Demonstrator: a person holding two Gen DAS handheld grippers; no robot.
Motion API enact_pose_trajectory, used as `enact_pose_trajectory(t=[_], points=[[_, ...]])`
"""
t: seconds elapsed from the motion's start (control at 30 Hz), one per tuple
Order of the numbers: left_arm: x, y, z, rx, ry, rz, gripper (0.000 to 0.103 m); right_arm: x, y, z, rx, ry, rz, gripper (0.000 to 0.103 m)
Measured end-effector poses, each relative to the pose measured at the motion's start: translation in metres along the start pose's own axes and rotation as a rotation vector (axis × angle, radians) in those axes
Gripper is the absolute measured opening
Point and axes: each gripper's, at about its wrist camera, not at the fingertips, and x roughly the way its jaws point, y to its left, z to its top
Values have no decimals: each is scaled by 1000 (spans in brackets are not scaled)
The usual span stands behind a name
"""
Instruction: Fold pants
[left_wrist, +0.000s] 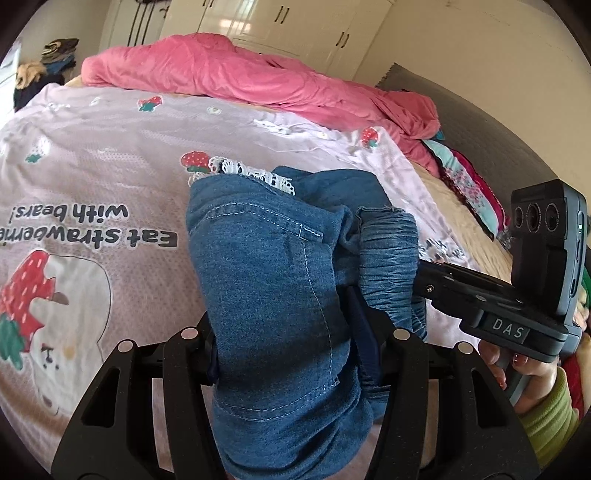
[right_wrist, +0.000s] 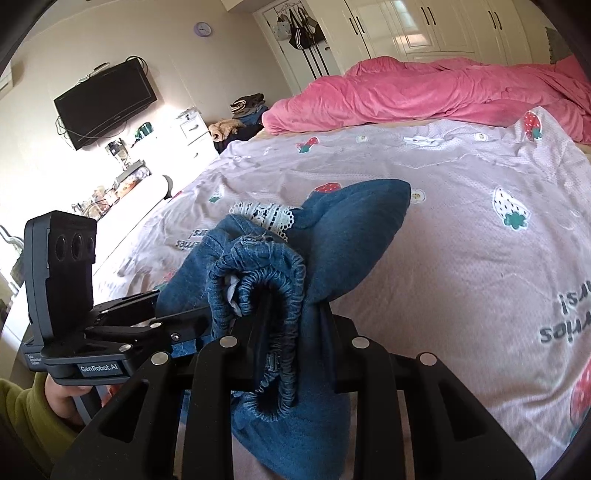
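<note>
A lived-in home bedroom

A bed (right_wrist: 461, 229) under a strawberry-print cover (left_wrist: 110, 177) with a rumpled pink duvet (right_wrist: 424, 92), white wardrobes (right_wrist: 443, 33) behind it, a wall-mounted television (right_wrist: 105, 103), a round wall clock (right_wrist: 203, 28), bags hung on the door (right_wrist: 303, 29), clothes piled on a stand (right_wrist: 247, 105)

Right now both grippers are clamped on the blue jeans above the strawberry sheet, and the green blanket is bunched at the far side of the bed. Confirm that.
One thing is wrong: the blanket is pink, not green, as the right wrist view shows. The rest holds: the left gripper and right gripper are both clamped on the jeans above the strawberry sheet.
</note>
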Motion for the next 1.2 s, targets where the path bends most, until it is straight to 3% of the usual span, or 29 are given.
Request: enact_pose_trajectory(t=[0.23, 0.37, 0.5, 1.0, 1.13, 1.2], points=[[24, 17, -6, -22, 33, 32, 47, 28, -10, -1, 13, 21, -22, 25], [33, 27, -16, -43, 66, 58, 57, 43, -17, -17, 11, 69, -122, 26], [41, 34, -24, -61, 91, 60, 64, 49, -37, -31, 75, 106, -179, 49], [41, 32, -29, -30, 68, 73, 74, 48, -35, -39, 46, 98, -267, 59], [37, 31, -30, -30, 64, 79, 80, 43, -37, -39, 55, 89, -306, 74], [34, 32, -30, -34, 62, 79, 82, 41, -39, -40, 70, 84, -302, 74]])
